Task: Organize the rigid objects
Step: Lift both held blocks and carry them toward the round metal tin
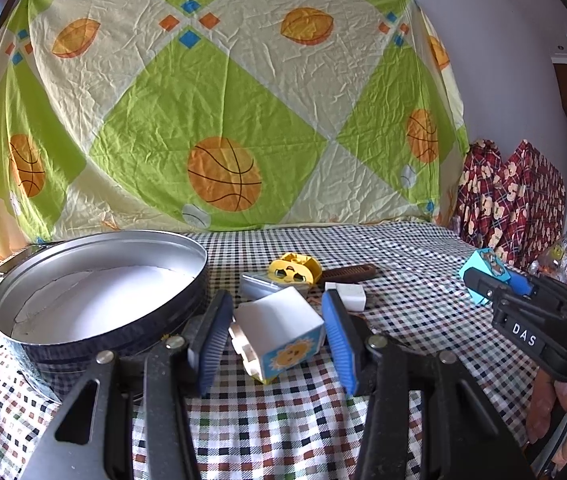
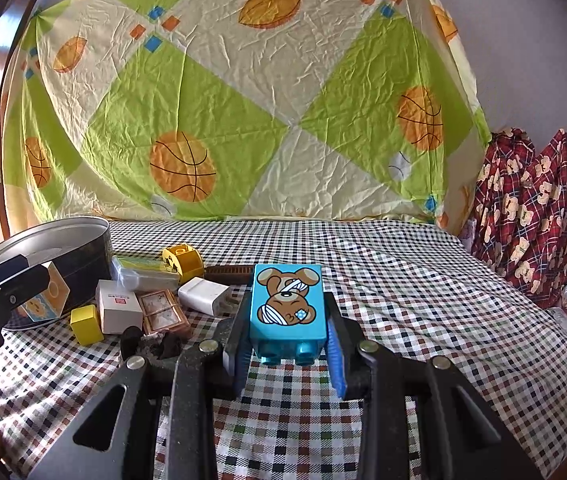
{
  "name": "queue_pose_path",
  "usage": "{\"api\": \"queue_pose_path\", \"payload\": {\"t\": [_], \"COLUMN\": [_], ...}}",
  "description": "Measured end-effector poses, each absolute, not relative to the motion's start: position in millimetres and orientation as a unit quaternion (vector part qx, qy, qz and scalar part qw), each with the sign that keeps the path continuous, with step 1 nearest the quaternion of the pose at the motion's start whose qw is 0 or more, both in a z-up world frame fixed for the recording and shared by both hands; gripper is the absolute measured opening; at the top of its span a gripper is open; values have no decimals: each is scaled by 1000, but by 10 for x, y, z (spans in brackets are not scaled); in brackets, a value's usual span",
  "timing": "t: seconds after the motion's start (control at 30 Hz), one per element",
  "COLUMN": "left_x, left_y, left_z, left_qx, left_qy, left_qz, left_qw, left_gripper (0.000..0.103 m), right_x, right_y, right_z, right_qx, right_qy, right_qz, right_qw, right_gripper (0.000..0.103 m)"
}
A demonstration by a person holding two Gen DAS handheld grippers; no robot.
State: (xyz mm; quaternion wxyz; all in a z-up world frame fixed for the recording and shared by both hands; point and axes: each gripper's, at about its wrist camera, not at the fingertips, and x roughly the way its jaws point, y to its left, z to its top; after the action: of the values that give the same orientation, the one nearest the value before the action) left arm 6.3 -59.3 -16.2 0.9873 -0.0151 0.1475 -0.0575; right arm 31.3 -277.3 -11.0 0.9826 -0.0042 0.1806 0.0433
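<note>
Metal tin (image 1: 95, 300) sits just left of the left tongs (image 1: 277, 338), whose pads pinch a white block (image 1: 283, 330) with a sun picture, so this hand is much nearer the tin than the right. Right tongs (image 2: 289, 344) pinch one blue bear block (image 2: 287, 308), long axis pointing away, well right of the tin. Left of it lie two yellow pieces, two white ones and one clear case.
</note>
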Motion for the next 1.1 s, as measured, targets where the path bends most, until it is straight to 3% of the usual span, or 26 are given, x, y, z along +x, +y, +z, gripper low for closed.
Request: {"api": "queue_pose_path", "payload": {"t": [1.1], "left_x": [-119], "left_y": [-310], "left_z": [-130], "left_qx": [-9], "left_qy": [95], "left_qz": [-24], "left_qw": [995], "left_gripper": [47], "right_x": [163], "right_y": [-2407], "right_z": [-36], "right_qx": [15], "right_qy": [146], "right_qz": [65], "right_qw": [987], "right_gripper": [34]}}
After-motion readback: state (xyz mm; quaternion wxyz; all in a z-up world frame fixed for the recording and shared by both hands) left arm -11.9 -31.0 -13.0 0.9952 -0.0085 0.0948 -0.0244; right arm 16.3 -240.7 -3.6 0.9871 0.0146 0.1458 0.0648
